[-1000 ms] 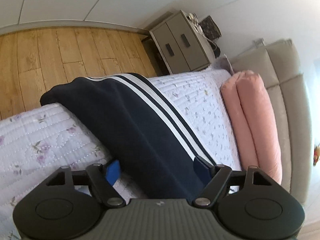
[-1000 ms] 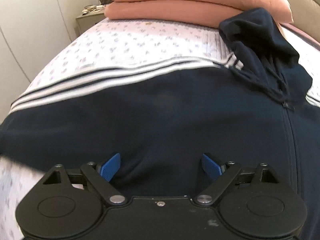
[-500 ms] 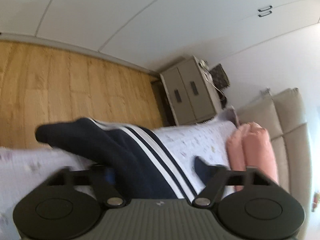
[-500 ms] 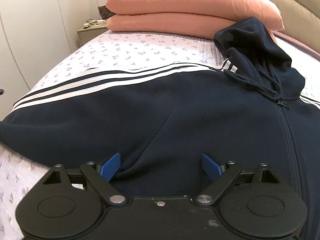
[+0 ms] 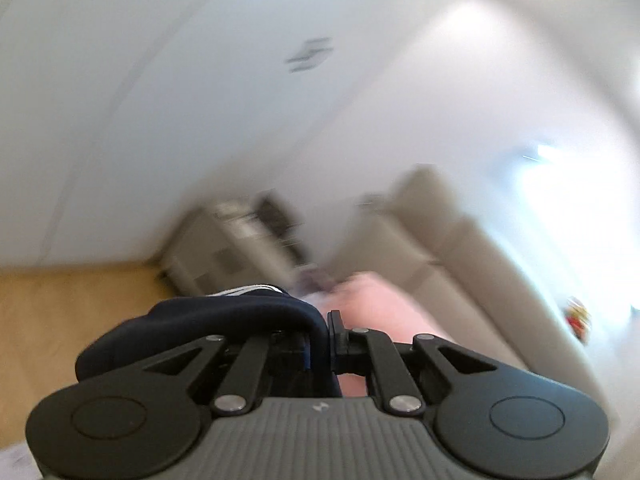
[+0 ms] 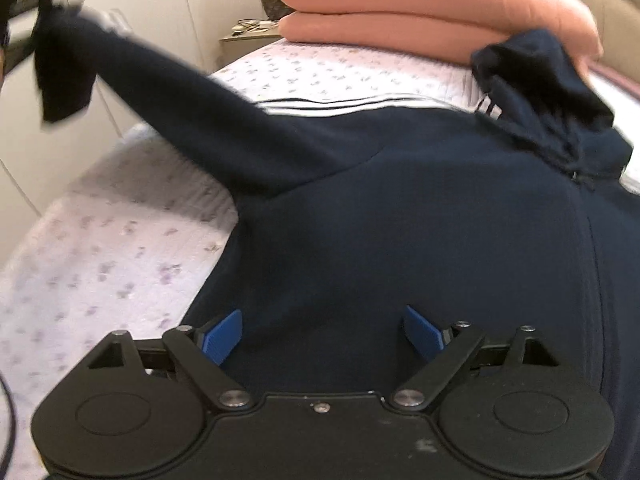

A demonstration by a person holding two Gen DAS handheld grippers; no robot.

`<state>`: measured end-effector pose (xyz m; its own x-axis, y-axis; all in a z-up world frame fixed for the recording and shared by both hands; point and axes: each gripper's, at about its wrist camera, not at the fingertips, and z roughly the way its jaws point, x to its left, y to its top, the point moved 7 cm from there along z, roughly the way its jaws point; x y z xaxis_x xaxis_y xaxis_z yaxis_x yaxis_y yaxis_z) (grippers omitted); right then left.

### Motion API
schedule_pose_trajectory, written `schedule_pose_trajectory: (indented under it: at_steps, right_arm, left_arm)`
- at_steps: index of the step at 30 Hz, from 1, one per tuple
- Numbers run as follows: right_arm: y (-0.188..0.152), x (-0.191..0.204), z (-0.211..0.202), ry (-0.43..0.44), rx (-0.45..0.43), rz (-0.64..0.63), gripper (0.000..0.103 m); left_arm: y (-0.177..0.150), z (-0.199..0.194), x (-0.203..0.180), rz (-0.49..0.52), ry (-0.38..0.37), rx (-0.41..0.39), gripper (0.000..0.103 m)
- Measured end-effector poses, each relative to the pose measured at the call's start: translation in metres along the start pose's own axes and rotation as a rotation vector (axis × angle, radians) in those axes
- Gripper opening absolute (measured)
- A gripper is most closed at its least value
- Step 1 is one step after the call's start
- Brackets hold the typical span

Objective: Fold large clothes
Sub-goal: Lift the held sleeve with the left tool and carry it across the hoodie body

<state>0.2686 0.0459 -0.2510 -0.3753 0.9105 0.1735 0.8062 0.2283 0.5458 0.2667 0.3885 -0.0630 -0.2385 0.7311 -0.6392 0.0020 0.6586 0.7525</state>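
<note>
A navy zip hoodie with white stripes lies on the floral bedspread, hood toward the pillows. My left gripper is shut on the end of the hoodie's sleeve and holds it high off the bed; the right wrist view shows that sleeve stretched up to the upper left, where the left gripper shows at the frame edge. My right gripper is open, its blue pads just above the hoodie's body.
Two stacked pink pillows lie at the head of the bed against a beige padded headboard. A grey bedside cabinet stands by the white wall, beside the wooden floor. The left wrist view is motion-blurred.
My left gripper has shut on the sleeve and swung it up off the bed, its view tilting from the bed to the wall. My right gripper stayed open over the hoodie's body.
</note>
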Motion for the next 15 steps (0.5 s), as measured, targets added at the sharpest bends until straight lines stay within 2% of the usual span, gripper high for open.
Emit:
schedule_pose_trajectory:
  at_steps: [2, 4, 6, 8, 9, 11, 15]
  right_arm:
    - [0.001, -0.021, -0.014, 0.045, -0.003, 0.121, 0.103]
    - [-0.002, -0.043, -0.027, 0.072, 0.001, 0.201, 0.103]
    - [-0.009, -0.073, -0.043, 0.059, -0.016, 0.261, 0.103]
    - [-0.02, -0.103, -0.058, 0.022, -0.026, 0.291, 0.103]
    - [-0.028, -0.12, -0.066, -0.003, -0.029, 0.313, 0.103]
    - [-0.048, -0.157, -0.079, -0.036, -0.025, 0.375, 0.103]
    - [-0.077, -0.219, -0.107, -0.077, -0.066, 0.477, 0.103]
  left_arm:
    - [0.0, -0.004, -0.061, 0.109, -0.106, -0.007, 0.009]
    - [-0.017, -0.008, -0.12, 0.219, -0.208, 0.007, 0.009]
    - [-0.048, -0.007, -0.173, 0.31, -0.305, 0.068, 0.01]
    - [-0.09, -0.004, -0.213, 0.324, -0.378, 0.13, 0.011]
    - [-0.115, -0.001, -0.229, 0.332, -0.404, 0.16, 0.011]
    - [-0.165, 0.007, -0.252, 0.358, -0.407, 0.21, 0.011]
    - [-0.28, 0.026, -0.279, 0.421, -0.429, 0.403, 0.011]
